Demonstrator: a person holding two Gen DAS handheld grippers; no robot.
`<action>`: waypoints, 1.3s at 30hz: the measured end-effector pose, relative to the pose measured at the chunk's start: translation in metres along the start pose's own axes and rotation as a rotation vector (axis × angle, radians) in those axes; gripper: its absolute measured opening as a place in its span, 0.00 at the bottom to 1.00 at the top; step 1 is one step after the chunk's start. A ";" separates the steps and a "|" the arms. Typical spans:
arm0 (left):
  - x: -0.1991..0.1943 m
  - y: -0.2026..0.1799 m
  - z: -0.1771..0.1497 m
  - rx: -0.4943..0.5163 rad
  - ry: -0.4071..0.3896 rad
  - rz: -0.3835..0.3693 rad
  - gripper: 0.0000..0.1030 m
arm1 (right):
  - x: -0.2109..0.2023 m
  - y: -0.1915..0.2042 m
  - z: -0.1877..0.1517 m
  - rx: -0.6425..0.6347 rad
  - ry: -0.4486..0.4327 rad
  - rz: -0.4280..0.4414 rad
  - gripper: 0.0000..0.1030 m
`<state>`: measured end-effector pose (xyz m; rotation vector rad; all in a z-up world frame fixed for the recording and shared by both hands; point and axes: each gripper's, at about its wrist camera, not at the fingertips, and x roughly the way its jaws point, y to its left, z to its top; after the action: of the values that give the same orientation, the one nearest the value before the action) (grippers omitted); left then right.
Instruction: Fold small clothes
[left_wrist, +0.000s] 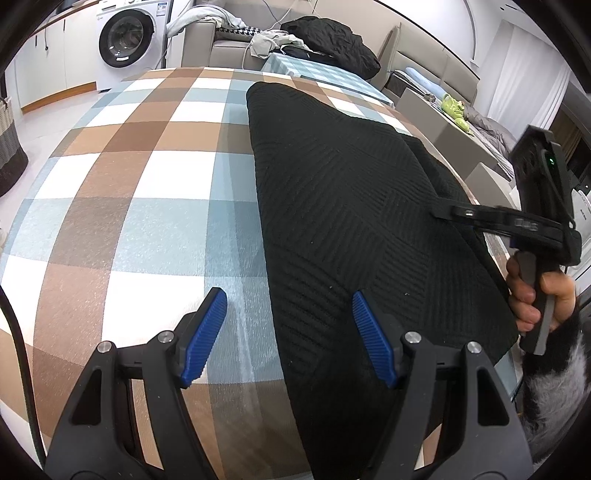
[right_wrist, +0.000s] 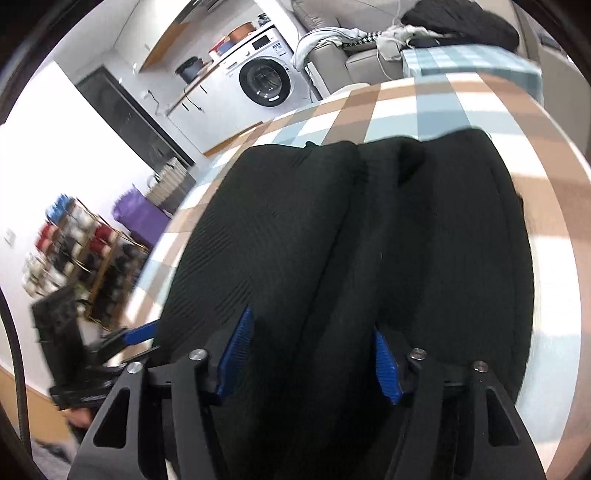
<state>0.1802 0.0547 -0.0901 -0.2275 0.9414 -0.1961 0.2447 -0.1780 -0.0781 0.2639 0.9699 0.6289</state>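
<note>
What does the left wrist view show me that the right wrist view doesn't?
Only the left wrist view: the hand gripping the right gripper's handle at the garment's right side, and a green plush toy behind.

Only the right wrist view: the black garment's folded layers running lengthwise, a shelf of shoes, and a purple bag.

Both: the checked tablecloth, the washing machine, and each camera's own fingers apart, nothing pinched: left gripper straddling the garment's left edge, right gripper over its middle.

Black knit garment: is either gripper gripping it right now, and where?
Neither. The left gripper and right gripper both stand open over the black knit garment, pads clear of the fabric.
</note>
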 end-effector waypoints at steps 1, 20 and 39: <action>0.001 0.000 0.000 -0.001 -0.001 -0.002 0.66 | 0.004 0.002 0.002 -0.017 0.004 -0.031 0.30; 0.007 -0.016 -0.001 0.032 0.014 -0.012 0.71 | -0.033 -0.036 -0.007 0.107 0.014 -0.059 0.30; -0.031 -0.028 -0.055 0.133 0.053 -0.012 0.71 | -0.080 -0.010 -0.104 0.108 -0.007 -0.014 0.13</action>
<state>0.1155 0.0300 -0.0899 -0.1053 0.9759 -0.2758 0.1292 -0.2408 -0.0858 0.3542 0.9994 0.5638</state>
